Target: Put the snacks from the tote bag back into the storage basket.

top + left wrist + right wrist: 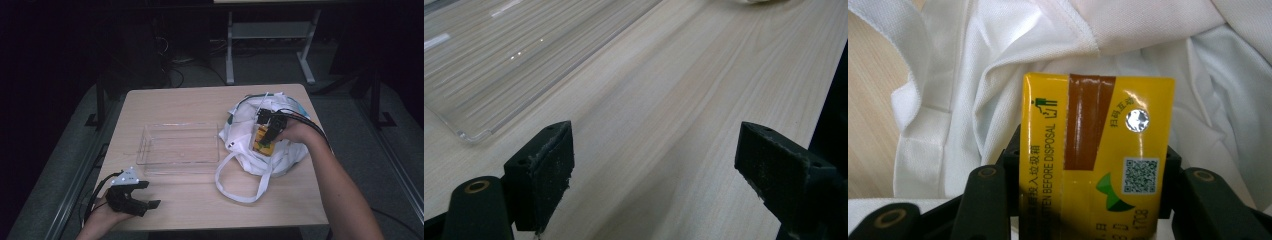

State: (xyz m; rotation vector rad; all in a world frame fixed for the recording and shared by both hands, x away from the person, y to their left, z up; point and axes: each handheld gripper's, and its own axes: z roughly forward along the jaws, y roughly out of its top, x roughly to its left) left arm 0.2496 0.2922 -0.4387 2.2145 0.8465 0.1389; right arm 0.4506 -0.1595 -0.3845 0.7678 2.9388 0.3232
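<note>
Yellow carton (1095, 160) was held tight between the jaws of the right gripper (267, 135), just above the white cloth bag (250, 145) at the right side of the table (195, 100). The left gripper (131, 197) was kept wide apart and empty near the front edge, beside the clear tray (180, 147). The smooth carton could be dropped if the squeeze were loosened, or caught in the bag's folds.

Dim surroundings, lit tabletop, sharp close-ups
</note>
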